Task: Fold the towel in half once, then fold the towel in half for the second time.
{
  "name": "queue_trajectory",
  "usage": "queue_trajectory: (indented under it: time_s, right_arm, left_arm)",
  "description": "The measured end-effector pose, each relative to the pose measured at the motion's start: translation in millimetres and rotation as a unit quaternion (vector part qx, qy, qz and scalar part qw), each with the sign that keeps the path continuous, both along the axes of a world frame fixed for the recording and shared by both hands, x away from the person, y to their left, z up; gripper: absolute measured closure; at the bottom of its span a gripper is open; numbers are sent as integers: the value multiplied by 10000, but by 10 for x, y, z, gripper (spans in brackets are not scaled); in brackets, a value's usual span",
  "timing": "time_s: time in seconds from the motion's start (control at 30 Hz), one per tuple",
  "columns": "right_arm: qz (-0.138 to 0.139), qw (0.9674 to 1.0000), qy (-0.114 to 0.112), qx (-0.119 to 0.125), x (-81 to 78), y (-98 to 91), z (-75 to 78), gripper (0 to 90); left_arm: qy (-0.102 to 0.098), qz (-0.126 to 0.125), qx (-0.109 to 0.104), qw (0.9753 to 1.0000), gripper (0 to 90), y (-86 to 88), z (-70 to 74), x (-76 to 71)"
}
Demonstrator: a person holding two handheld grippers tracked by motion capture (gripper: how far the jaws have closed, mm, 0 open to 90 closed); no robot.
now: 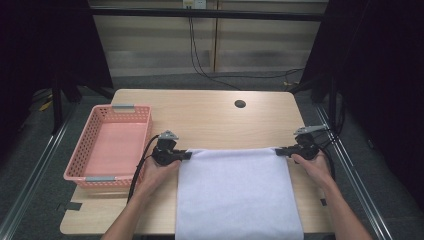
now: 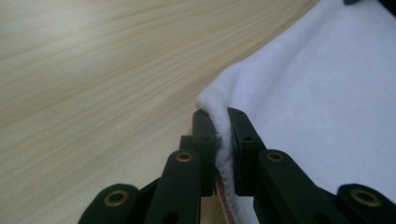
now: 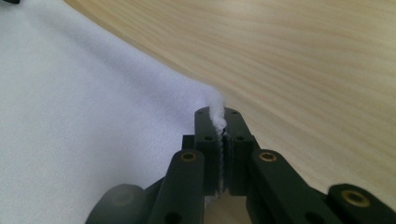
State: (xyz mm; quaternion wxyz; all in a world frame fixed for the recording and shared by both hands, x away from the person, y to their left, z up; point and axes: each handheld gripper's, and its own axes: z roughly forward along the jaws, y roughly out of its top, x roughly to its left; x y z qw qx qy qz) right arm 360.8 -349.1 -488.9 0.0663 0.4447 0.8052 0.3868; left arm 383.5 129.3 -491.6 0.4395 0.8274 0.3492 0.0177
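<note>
A white towel (image 1: 235,195) lies flat on the wooden table (image 1: 210,117), its near end hanging over the front edge. My left gripper (image 1: 189,155) pinches the towel's far left corner; in the left gripper view the white towel (image 2: 317,93) is squeezed between the gripper's (image 2: 222,114) black jaws. At the far right corner my right gripper (image 1: 278,150) is shut on the cloth. The right gripper view has the towel (image 3: 84,116) edge clamped in the right gripper (image 3: 217,114). A hand holds each gripper.
A pink plastic basket (image 1: 80,165), empty, stands on the table's left side. A round cable hole (image 1: 240,104) lies at the far middle of the table. Bare wood stretches beyond the towel's far edge. Dark curtains and metal rails flank the table.
</note>
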Motion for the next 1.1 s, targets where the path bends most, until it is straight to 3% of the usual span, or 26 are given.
queue_trajectory:
  time_s: [0.1,0.23,0.53,0.6,0.7,0.8,1.1]
  right_arm:
    - [13,9999,-99,84,1,-22,44,865]
    - [-27,9994,-179,305,2,-61,104,865]
    - [-101,9980,-428,449,38,-92,236,865]
    - [-145,9977,-448,485,76,-111,273,866]
    - [-187,9970,-537,526,118,-114,328,865]
    - [-180,9969,-595,490,166,-122,381,865]
    - [-285,9955,-735,532,327,-119,589,866]
  left_arm:
    - [-55,-55,-58,10000,830,4,56,12]
    - [-99,-142,-289,9994,830,17,169,-14]
    - [-202,-60,-172,9996,830,20,316,99]
    - [-182,-4,-192,9997,830,15,343,150]
    - [-244,-4,-383,9990,830,3,415,189]
    - [-309,-34,-288,9991,830,-13,463,218]
    - [-487,161,-295,9982,829,13,692,419]
